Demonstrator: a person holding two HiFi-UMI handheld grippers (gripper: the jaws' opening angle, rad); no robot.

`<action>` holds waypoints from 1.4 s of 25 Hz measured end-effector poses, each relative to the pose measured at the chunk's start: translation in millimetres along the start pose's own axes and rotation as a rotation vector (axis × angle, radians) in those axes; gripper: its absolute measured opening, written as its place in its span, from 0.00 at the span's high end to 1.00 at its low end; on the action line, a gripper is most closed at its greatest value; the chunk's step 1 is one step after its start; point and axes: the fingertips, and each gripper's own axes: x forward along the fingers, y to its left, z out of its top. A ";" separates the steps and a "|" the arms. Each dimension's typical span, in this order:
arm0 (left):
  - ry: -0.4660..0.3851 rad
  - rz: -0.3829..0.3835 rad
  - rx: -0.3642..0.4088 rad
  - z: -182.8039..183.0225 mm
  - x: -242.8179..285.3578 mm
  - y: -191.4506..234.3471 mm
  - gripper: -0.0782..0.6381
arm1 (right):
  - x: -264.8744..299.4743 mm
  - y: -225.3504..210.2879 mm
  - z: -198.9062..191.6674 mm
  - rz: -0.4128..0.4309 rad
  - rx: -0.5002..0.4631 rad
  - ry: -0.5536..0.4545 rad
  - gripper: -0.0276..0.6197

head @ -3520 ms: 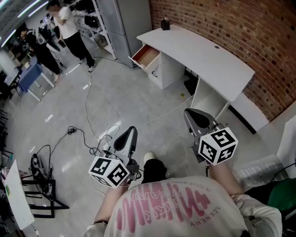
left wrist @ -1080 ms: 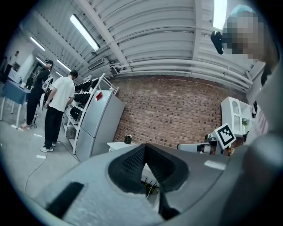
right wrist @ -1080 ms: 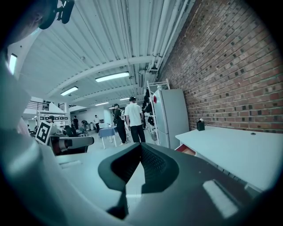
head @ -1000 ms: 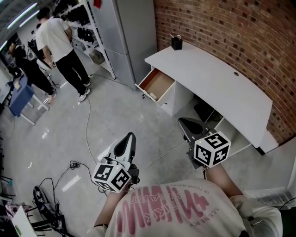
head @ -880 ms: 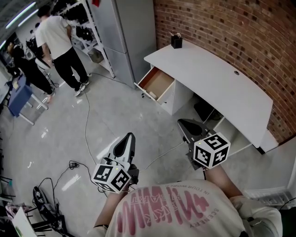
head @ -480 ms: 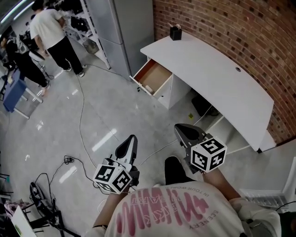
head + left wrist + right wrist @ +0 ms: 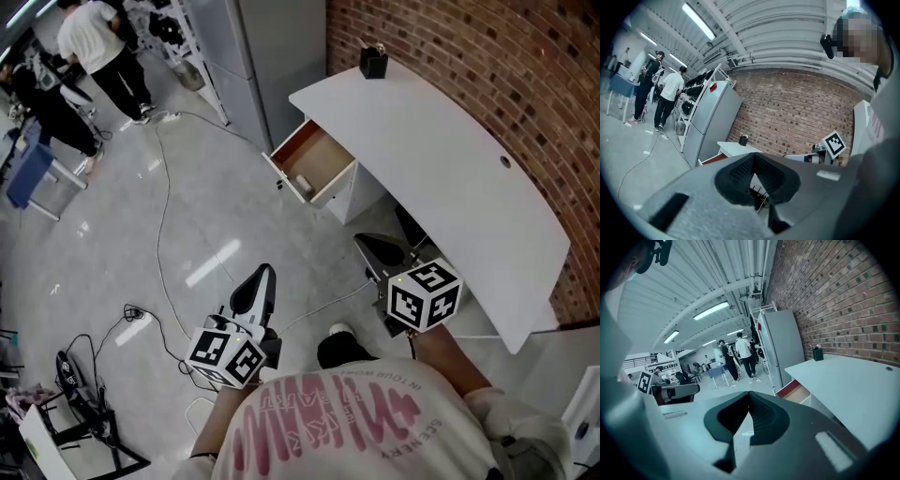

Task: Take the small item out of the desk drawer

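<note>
Workshop floor (image 7: 112, 225) beside a brick wall (image 7: 487, 66)
A tall grey cabinet (image 7: 272, 56) stands at the wall's end; white cables (image 7: 164, 216) trail across the glossy floor, and a person in a white shirt (image 7: 89, 42) stands far off.

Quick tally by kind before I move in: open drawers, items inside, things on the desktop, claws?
Open drawer: 1
Small item in it: 1
Black holder on desk: 1
Claws: 2, left claw, right claw
Total: 5

Two grippers (image 7: 265, 274) (image 7: 364, 242), one desk (image 7: 450, 159), one drawer (image 7: 314, 159).
</note>
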 end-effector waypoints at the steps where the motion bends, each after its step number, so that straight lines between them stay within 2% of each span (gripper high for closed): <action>1: -0.003 0.011 -0.003 1.2 8.8 2.5 0.88 | 5.9 -7.6 4.6 0.009 -0.003 0.003 0.94; 9: -0.029 0.086 -0.004 16.0 64.5 15.8 0.88 | 42.1 -55.6 33.8 0.079 -0.014 0.021 0.94; 16: -0.058 0.135 0.003 19.7 91.2 21.5 0.88 | 62.2 -85.5 47.8 0.124 0.001 0.015 0.94; 21: -0.067 0.166 -0.002 18.9 95.1 26.2 0.88 | 71.0 -95.1 45.1 0.147 0.038 0.032 0.94; 29: -0.056 0.166 -0.002 12.6 102.1 26.4 0.88 | 73.2 -102.5 36.4 0.159 0.105 0.046 0.94; 35: -0.039 0.175 0.002 2.7 99.4 23.7 0.88 | 69.7 -105.8 21.7 0.153 0.119 0.068 0.94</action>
